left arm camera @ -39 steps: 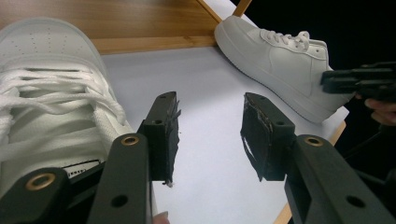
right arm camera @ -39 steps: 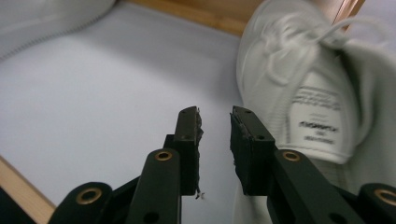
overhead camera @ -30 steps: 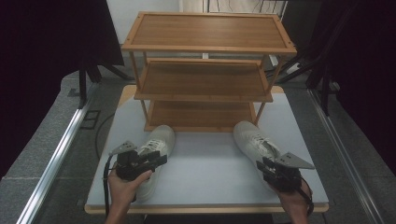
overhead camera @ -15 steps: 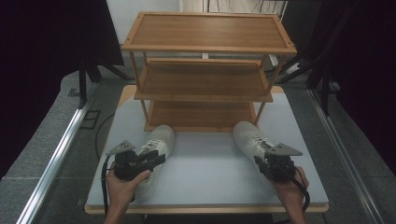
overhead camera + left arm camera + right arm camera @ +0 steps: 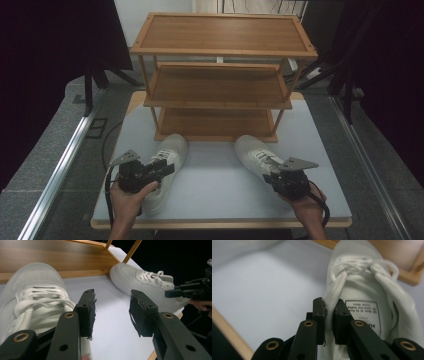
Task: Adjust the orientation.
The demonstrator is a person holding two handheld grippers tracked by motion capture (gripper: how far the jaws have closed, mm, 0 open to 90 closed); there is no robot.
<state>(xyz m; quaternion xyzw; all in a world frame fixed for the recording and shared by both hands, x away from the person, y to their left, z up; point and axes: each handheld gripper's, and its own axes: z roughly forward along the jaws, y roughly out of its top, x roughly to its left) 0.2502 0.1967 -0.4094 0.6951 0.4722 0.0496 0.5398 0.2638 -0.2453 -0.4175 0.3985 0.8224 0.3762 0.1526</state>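
right gripper (image 5: 328, 312) jaws just closed, pinching collar edge of white sneaker (image 5: 367, 287), size label (image 5: 362, 312) visible inside, on white table (image 5: 262, 290)

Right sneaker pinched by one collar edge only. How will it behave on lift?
The right gripper has just been closing; its jaws now pinch the collar of the right sneaker. That fabric edge looks soft, so it will probably flex. The toe lies far from the grip, so the shoe likely tilts toe-down. It looks light, so the pinch probably holds.

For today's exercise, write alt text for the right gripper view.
The right claw pinches the side collar of a white sneaker, jaws closed on the fabric. The shoe lies on a pale table, toe toward a wooden rack.
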